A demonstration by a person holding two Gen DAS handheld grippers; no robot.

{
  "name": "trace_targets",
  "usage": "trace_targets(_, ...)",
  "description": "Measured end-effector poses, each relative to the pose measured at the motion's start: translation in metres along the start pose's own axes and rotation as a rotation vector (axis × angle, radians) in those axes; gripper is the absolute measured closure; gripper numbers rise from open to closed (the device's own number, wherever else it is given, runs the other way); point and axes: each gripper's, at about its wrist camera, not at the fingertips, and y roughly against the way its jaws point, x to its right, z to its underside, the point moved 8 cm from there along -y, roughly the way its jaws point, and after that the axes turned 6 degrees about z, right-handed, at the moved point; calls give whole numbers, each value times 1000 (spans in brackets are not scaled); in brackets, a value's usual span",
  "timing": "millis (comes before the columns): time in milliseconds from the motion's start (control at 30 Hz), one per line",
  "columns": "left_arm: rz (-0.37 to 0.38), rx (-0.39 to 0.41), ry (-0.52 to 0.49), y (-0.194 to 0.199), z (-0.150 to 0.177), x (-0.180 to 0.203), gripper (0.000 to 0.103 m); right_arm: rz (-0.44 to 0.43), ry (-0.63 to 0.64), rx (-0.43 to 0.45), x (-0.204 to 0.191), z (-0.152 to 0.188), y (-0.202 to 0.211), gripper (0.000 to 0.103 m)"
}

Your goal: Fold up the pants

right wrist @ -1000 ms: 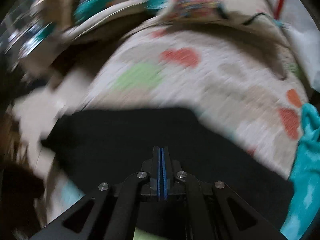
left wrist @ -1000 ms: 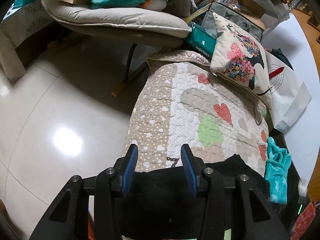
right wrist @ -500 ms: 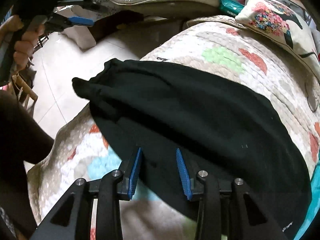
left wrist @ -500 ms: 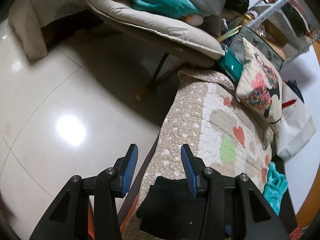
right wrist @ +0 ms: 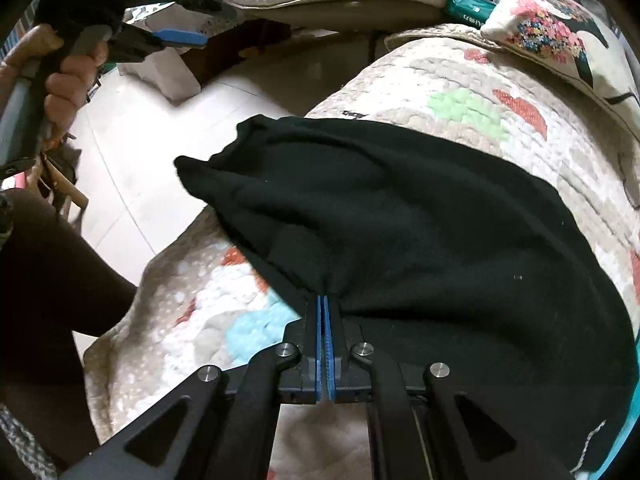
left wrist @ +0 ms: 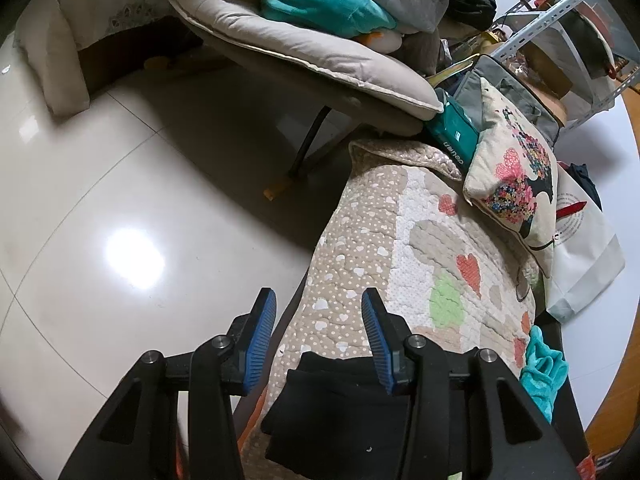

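The black pants [right wrist: 400,220] lie spread across the patterned quilt [right wrist: 472,76], one end bunched toward the floor side. My right gripper [right wrist: 323,300] is shut on the near edge of the fabric, which puckers at the fingertips. In the left wrist view my left gripper [left wrist: 318,312] stands open with nothing between its blue pads, above the quilt's left edge [left wrist: 360,248], a folded corner of the pants [left wrist: 340,412] just below it. The right wrist view also shows the left gripper [right wrist: 204,20] held up in a hand [right wrist: 68,80] at the top left, clear of the cloth.
Glossy tiled floor [left wrist: 140,200] lies left of the quilt. A floral cushion [left wrist: 516,184] and a white bag [left wrist: 588,248] sit at the quilt's far end. A teal towel [left wrist: 544,368] hangs at the right edge. A padded chair [left wrist: 304,52] piled with things stands behind.
The right gripper's jaws stood apart over the pants half a second ago and have since closed on the fabric edge. The left gripper shifted left off the pants toward the quilt's edge.
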Motion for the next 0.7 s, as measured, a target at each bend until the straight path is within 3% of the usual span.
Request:
trace_targets(133,0,-13,-1,-4,5,3,60,-31,-8,-35,-6,11,-3,99)
trace_targets(233,0,-19,-9,-7,9,6,60,-148,-32,-108,-17,24,-4,98)
trace_targets(333,4,-47,-42,-14,21,16,60,-149,-1,-82,-20,25,11,98)
trace_targets(433,39,-121,-114,-29,49,38,59,-99,-75,1,6,6,27,98)
trace_targets(533,42,-190,-207,-42,85,55,59,7,-165,75,48,-25,28,98)
trace_targets(700,-76,-305,-343,-61,145,44,59,-61,-210,43,61,-70,-9,98)
